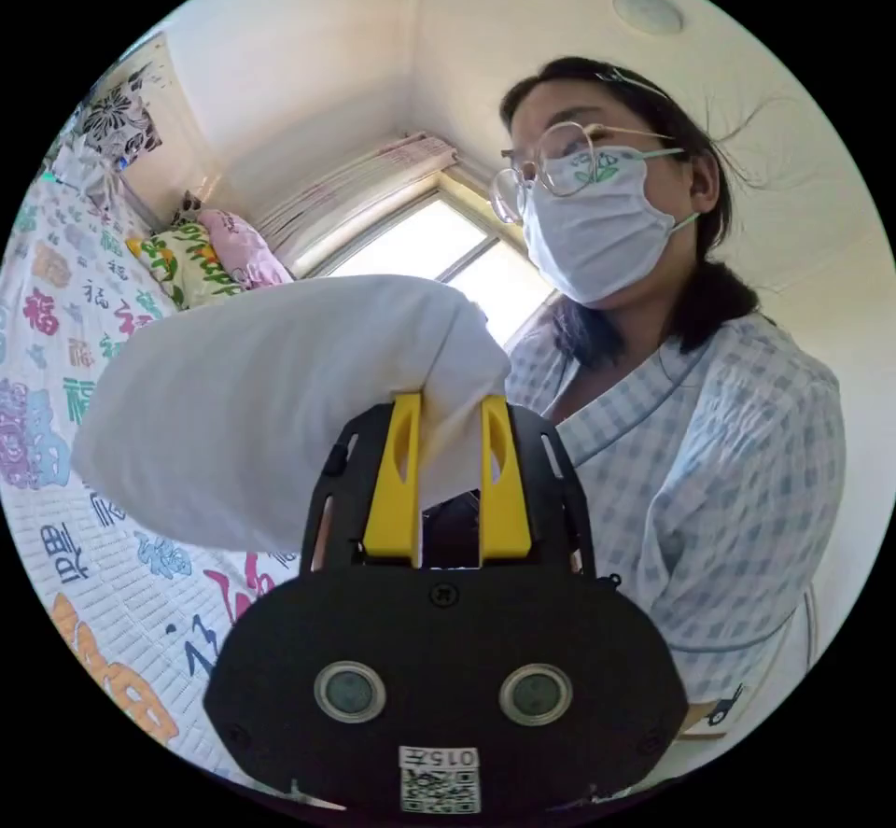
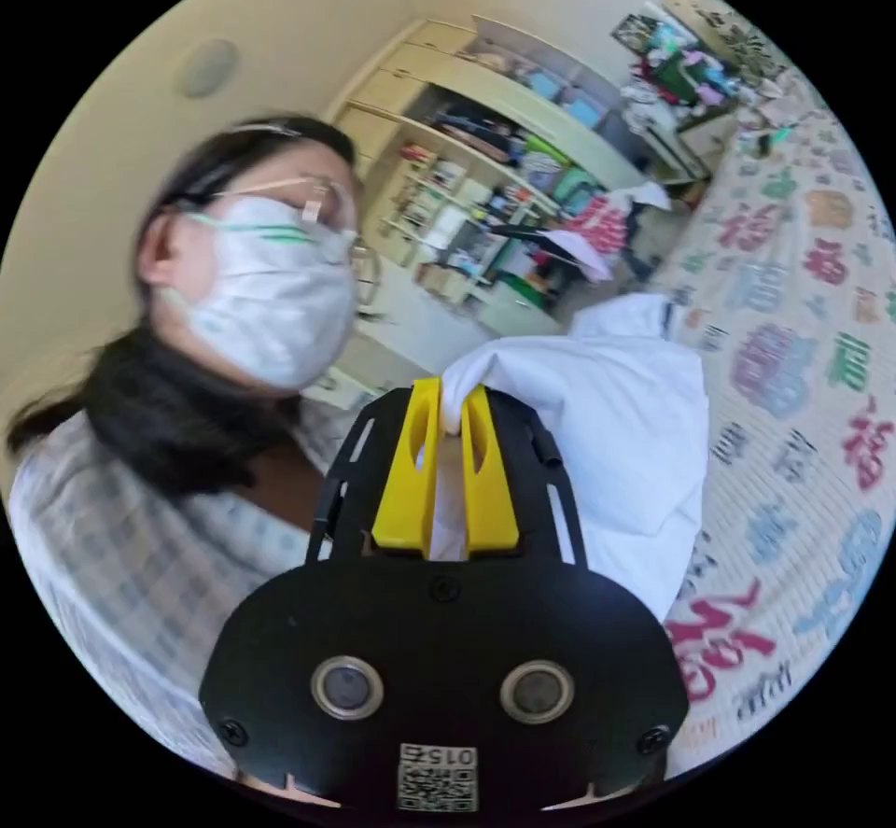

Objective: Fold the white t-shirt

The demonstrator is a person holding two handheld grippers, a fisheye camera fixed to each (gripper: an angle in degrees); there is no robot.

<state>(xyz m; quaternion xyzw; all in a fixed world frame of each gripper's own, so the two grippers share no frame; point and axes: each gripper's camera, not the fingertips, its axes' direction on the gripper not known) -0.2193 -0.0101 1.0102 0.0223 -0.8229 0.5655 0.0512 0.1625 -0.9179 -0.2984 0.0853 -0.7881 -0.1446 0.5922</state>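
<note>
- In the left gripper view, our left claw [image 1: 448, 417] has both yellow jaws pressed on a bunched edge of the shirt [image 1: 261, 408]; the cloth is pinched between them and billows out to the left.
- The shirt hangs in the air above the bed [image 1: 93, 529], whose cover is printed with coloured characters; pillows [image 1: 201, 259] lie at the far end under the window [image 1: 439, 249].
- A person [image 1: 691, 455] in a checked top stands just behind the claw, close to the cloth.
- In the right gripper view, our right claw [image 2: 451, 413] is closed tight on another gathered bit of the shirt [image 2: 625, 427], which drapes off to the right over the bed [image 2: 793, 455]; shelves [image 2: 485, 184] stand behind.
- We judge the fold has barely begun: the shirt is lifted and bunched, not laid flat.
- Risk: each claw holds a thick wad, not a clean edge, so layers may slip out unevenly as we spread it.
- Risk: if we lower it bunched, creases may set in and the fold come out crooked.
- Risk: this view is blurred, which suggests fast motion; a jerk could tug the cloth free.
</note>
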